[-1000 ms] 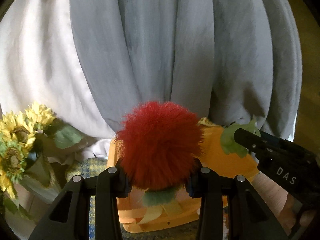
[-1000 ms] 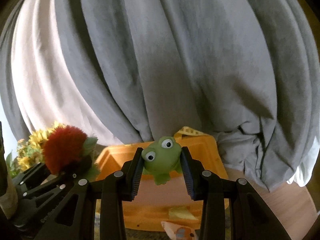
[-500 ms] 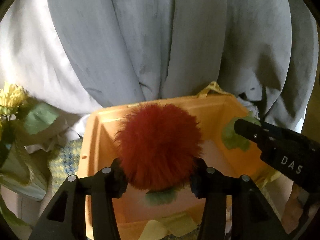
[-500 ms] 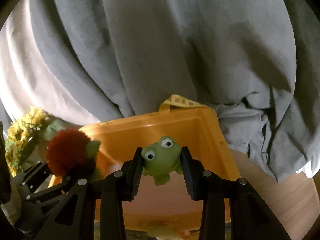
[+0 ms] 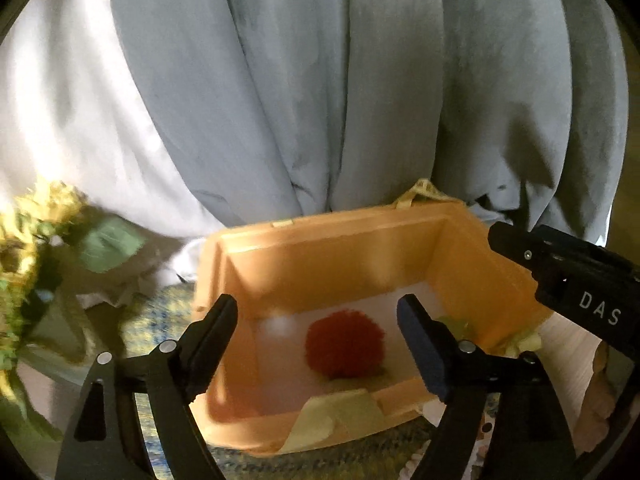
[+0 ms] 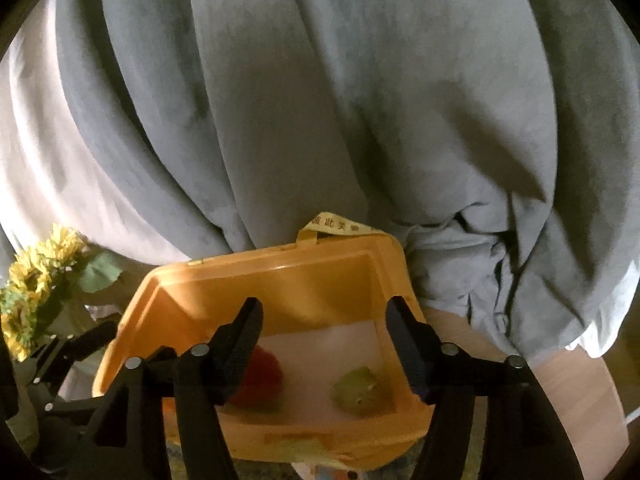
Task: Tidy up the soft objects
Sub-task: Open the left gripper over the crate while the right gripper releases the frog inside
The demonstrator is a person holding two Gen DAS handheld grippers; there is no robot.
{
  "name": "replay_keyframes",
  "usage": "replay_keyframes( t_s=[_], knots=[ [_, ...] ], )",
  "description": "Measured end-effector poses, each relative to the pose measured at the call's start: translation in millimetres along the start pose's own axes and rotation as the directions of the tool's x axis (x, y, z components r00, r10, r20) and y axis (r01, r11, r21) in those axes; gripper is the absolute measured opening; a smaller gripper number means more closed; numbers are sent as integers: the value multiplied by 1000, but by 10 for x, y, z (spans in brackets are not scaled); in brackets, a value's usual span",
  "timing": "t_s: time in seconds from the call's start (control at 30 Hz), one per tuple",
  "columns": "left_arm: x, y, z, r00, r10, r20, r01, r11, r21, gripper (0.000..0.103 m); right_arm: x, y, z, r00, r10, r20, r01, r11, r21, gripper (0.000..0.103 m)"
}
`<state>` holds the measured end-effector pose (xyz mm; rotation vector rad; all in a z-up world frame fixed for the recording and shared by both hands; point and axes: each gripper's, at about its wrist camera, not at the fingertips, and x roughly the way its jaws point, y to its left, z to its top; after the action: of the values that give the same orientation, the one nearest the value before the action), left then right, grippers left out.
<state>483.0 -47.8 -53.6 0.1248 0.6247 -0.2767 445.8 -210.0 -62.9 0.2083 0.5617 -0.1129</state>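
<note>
Left claw [image 5: 316,320] (fingers spread) above red pompom [image 5: 345,345] in bin [image 5: 332,256]

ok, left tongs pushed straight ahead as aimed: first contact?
Probably the red pom-pom, lying on the orange bin floor between the open left tongs; depth is unclear, so possibly the bin floor.

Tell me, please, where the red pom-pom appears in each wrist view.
Left wrist: red pom-pom lies on the orange bin floor, centred between the open left claw fingers.
Right wrist: pom-pom lower left, partly behind a finger.
Shared landmark: the bin's yellow tag.
</note>
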Motion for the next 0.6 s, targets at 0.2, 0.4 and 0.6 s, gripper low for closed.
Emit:
replay_keyframes(
  t_s=[0.2, 0.4, 0.6],
  knots=[
    [-474, 10, -17, 997, 15, 77, -15, 1000, 3, 85, -383, 65, 1, 998, -1, 57, 2, 1000, -12, 74],
    [-931, -7, -119, 989, 21, 146, -24, 1000, 19, 86, -840, 151, -49, 992, -6, 125, 9, 1000, -20, 75],
    [-1312, -54, -262, 984, 18, 178, -21, 1000, 13, 87, -1251, 208, -164, 985, -20, 171, 25, 999, -24, 75]
  ],
)
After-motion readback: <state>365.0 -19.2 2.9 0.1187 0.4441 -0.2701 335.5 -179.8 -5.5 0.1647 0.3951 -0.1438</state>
